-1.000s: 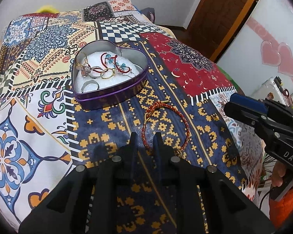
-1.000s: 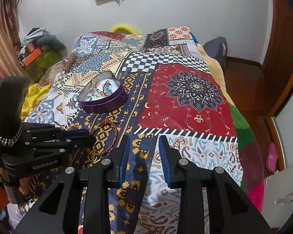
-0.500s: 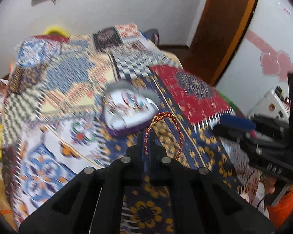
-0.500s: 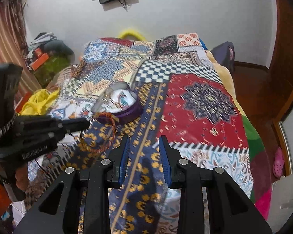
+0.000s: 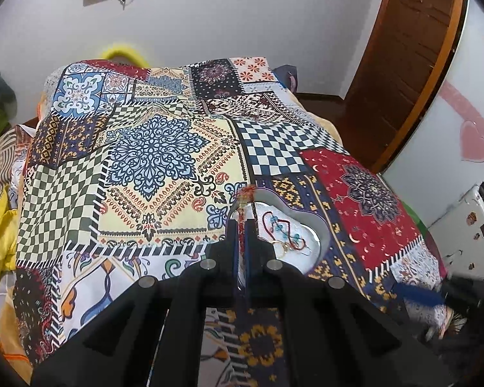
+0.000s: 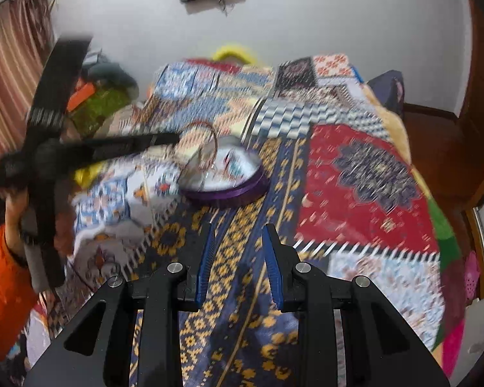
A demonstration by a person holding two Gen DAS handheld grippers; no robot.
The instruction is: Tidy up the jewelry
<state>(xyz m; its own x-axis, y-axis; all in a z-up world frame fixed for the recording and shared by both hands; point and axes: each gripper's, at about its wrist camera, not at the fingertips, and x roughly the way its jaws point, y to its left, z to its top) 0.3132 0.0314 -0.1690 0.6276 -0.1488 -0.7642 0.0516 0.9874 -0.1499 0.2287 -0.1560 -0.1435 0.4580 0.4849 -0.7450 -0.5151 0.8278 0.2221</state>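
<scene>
Left gripper (image 5: 242,235): clamped on the red-and-gold braided cord bracelet (image 5: 242,225), held above the purple heart-shaped tin (image 5: 322,225).
Right gripper (image 6: 237,251): parted, nothing held, near the tin.

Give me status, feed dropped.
Left gripper shut on red bracelet, above heart tin. Right gripper open, empty. Nothing in the way.

The right wrist view is smeared by motion blur; the left gripper (image 6: 174,137) at centre left and its red braided bracelet (image 6: 206,135) show only as streaks; the jewelry inside the heart-shaped tin (image 6: 229,190) cannot be made out; in the left wrist view the tin's (image 5: 322,225) near-left part is hidden behind the fingers (image 5: 232,242).
</scene>
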